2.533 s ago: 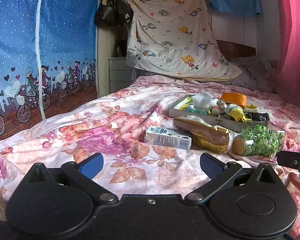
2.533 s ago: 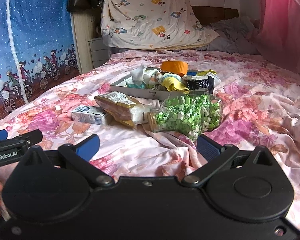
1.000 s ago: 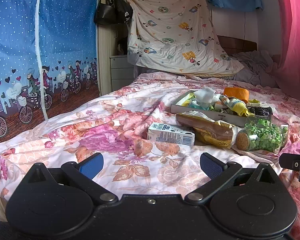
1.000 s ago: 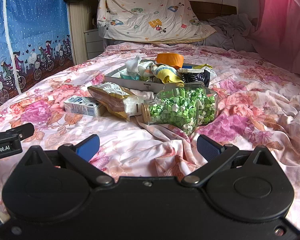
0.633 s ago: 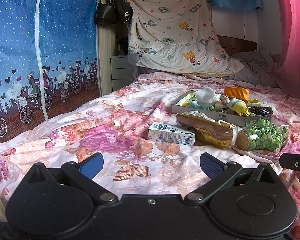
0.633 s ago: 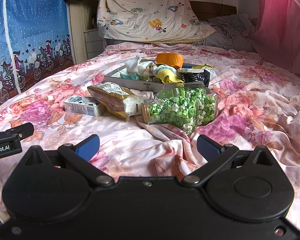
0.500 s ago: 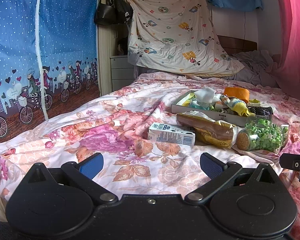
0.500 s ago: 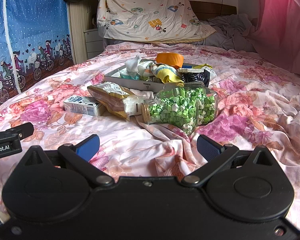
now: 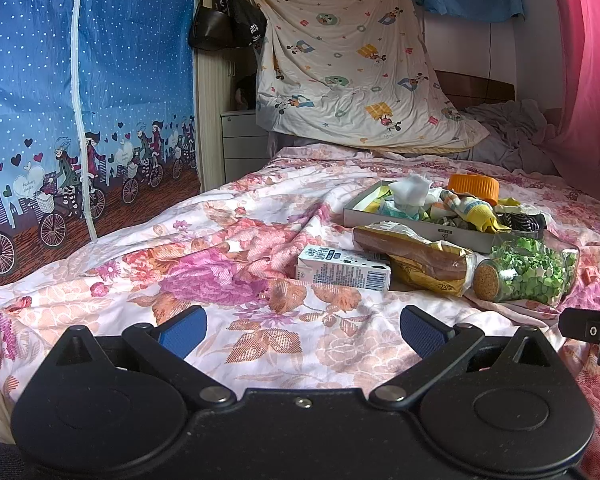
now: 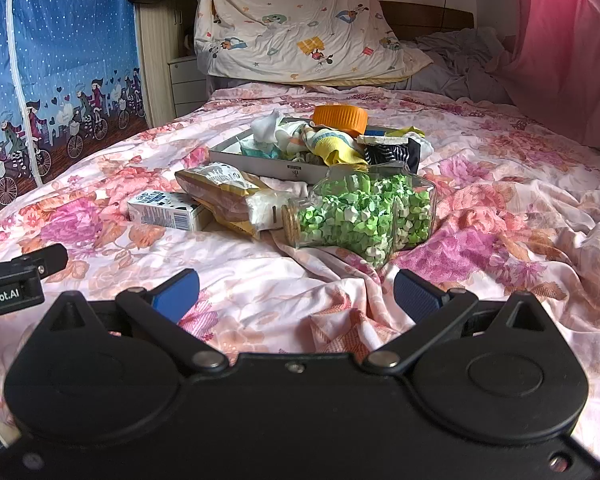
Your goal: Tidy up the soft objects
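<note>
Ahead of my two spread, empty claws, left gripper (image 9: 303,330) and right gripper (image 10: 296,290), soft cloths (image 10: 324,144) already sit heaped in the tray (image 10: 260,164), so I judge sorting either pending or finished.

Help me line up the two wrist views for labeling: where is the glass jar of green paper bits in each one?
Left wrist: the jar lies on its side at right of center, cork toward the snack bag.
Right wrist: the jar lies at center, just beyond the open tongs.
Shared landmark: the orange lid in the tray behind.
</note>
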Demonstrator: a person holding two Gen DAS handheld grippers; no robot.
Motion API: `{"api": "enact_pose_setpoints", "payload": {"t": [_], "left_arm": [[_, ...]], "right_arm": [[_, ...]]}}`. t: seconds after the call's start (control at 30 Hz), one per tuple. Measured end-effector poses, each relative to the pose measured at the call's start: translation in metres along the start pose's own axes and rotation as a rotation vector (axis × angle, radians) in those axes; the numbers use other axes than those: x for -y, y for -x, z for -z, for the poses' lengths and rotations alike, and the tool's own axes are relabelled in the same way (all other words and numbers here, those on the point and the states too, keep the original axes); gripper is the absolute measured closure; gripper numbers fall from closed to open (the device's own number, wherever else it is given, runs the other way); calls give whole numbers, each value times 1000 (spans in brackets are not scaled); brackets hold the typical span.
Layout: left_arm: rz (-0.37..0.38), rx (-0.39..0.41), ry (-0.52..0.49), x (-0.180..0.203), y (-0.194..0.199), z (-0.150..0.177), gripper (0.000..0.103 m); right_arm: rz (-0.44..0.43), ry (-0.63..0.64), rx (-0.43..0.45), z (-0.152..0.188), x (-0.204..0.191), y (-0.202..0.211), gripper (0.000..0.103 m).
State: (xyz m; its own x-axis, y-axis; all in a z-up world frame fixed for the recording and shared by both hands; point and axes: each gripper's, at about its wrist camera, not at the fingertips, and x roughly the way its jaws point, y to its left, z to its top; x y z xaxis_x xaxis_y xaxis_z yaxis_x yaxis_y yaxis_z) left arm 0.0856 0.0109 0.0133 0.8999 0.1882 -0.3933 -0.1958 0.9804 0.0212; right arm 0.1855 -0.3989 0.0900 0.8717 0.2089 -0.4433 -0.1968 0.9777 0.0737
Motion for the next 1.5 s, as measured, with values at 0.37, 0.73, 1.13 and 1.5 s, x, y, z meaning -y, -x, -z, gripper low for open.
{"api": "enact_pose_setpoints", "payload": {"t": [0.37,0.73,1.13,1.5], "left_arm": [[-1,0,0,0,0,0,1],[-2,2,-1,0,0,0,1],[-2,0,1,0,0,0,1],[7,2,45,-3,4,-1,1]], "right_arm": [[1,1,0,0,-1,0,1],[1,1,0,0,-1,0,1],[2,1,-1,0,-1,0,1],[2,1,-2,0,-1,-1,1]]}}
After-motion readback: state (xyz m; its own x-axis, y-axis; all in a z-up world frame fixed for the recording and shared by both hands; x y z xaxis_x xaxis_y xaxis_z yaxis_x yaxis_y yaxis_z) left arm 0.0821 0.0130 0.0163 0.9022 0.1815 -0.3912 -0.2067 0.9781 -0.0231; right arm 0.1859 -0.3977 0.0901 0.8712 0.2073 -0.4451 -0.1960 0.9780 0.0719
